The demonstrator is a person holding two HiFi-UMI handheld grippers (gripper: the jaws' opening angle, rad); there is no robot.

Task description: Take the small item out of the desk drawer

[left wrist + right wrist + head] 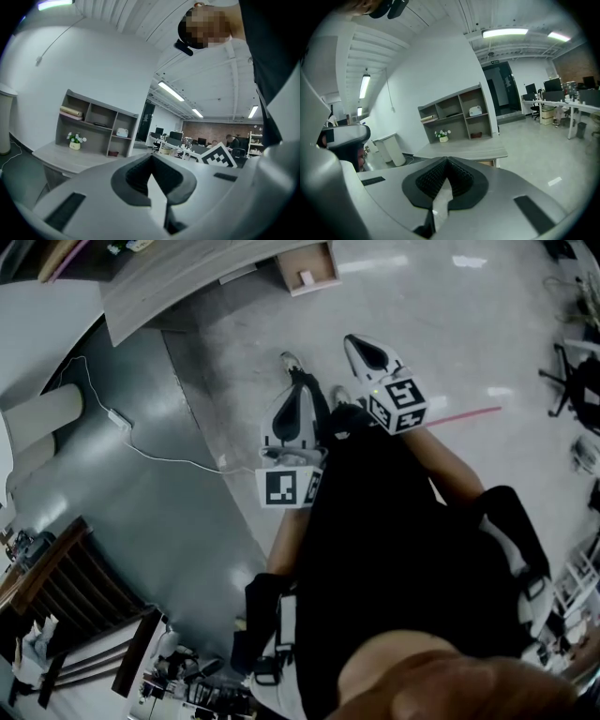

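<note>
The person stands on the shiny grey floor (441,306) and holds both tools low, close to the body. The left gripper (296,388) has its two jaws pressed together, with nothing between them. The right gripper (354,343) is closed all the way too and holds nothing. Both tools point away from the person, toward the desk (187,277), which is well apart from them. The drawer (323,266) sticks out from the desk and its top is open. A small white item (307,278) lies inside it, near one wall. It is too small to tell which way it points or which side is longer. A thin white cable (159,457) lies on the floor. A shelf (459,115) with a little flower pot (443,136) stands on the desk.
</note>
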